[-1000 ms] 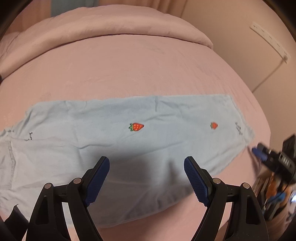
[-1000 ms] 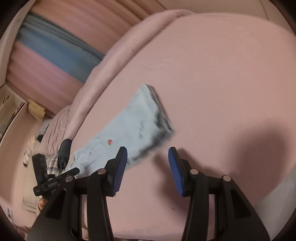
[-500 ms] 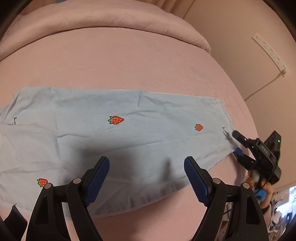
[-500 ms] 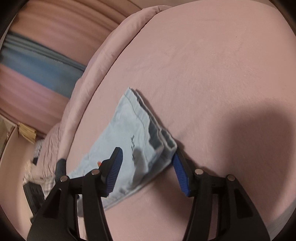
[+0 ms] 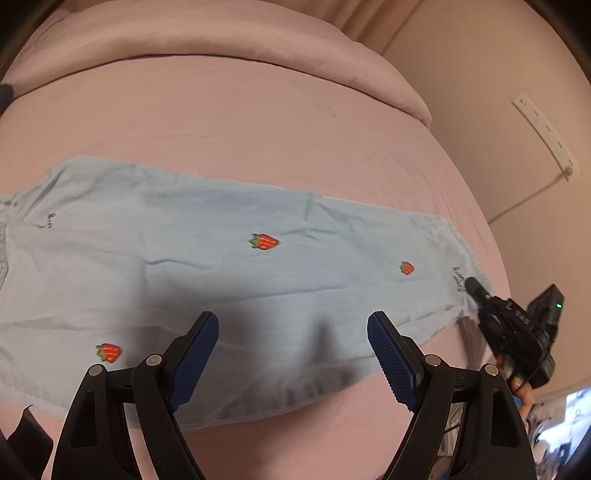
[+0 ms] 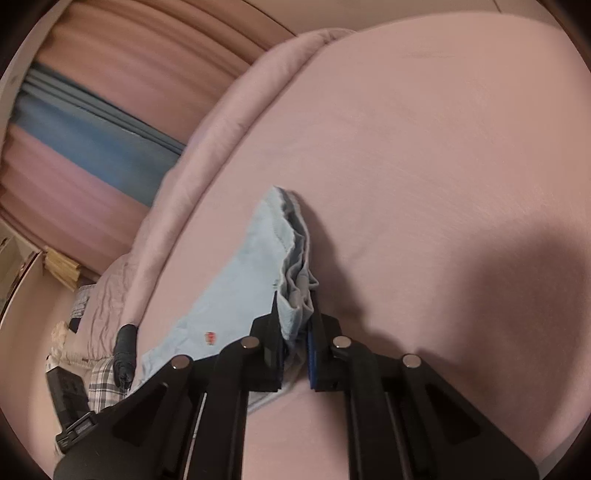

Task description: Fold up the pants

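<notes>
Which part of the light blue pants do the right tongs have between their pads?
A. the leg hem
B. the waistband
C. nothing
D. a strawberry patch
A: in the right wrist view the right tongs are closing on the bunched leg hem of the pants.

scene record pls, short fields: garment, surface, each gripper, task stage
garment: light blue pants with strawberry patches, laid flat lengthwise, legs stacked
surface: pink bedsheet; pink duvet bunched along the far edge
left gripper: jaws wide, above the near edge of the pants, nothing between them
right gripper: jaws closing on the hem end of the legs, fabric bunched between the pads
background: white power strip on the wall
task stage: cuff end gripped, fold not yet made
</notes>
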### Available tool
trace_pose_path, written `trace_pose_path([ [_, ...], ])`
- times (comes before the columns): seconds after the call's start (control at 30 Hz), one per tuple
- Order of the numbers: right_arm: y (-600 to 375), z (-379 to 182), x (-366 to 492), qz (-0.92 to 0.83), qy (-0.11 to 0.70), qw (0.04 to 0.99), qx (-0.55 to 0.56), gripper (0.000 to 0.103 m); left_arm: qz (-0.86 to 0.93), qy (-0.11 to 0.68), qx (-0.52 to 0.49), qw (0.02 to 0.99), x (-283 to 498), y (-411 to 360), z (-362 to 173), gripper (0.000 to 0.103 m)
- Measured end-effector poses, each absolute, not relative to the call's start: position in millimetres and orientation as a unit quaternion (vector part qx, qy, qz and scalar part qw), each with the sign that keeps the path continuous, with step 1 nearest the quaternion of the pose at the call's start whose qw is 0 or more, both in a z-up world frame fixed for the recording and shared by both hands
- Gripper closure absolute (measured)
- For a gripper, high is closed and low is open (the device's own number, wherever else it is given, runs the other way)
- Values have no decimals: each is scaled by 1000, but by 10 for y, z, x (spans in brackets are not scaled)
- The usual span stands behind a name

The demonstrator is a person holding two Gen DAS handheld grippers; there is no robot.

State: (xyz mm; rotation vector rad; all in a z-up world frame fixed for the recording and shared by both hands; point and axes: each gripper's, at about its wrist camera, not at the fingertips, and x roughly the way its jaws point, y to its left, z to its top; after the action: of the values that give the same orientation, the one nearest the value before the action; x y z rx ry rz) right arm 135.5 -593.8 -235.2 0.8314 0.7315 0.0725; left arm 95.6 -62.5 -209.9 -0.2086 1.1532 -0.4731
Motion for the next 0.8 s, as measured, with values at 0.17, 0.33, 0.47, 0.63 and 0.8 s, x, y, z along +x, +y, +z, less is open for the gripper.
trace_pose_path([
  [0.17,-5632,-2043,1403,61,337,877,335,94,-214,530,-105,814,943,-469,-2078,20],
  [0.33,-5253,-1802,1507,90,334,895,283,94,-213,522,-121,817,918,-263,-2048,20],
  [0.47,-4959,-1707,1604,108,339,903,241,94,-218,514,-142,817,898,-100,-2019,20],
  [0.63,-4682,-1679,1670,134,344,907,204,94,-238,507,-192,806,878,120,-1993,20],
  [0.8,-4338,-1698,1754,158,356,908,157,94,-256,492,-265,789,894,378,-1978,20],
])
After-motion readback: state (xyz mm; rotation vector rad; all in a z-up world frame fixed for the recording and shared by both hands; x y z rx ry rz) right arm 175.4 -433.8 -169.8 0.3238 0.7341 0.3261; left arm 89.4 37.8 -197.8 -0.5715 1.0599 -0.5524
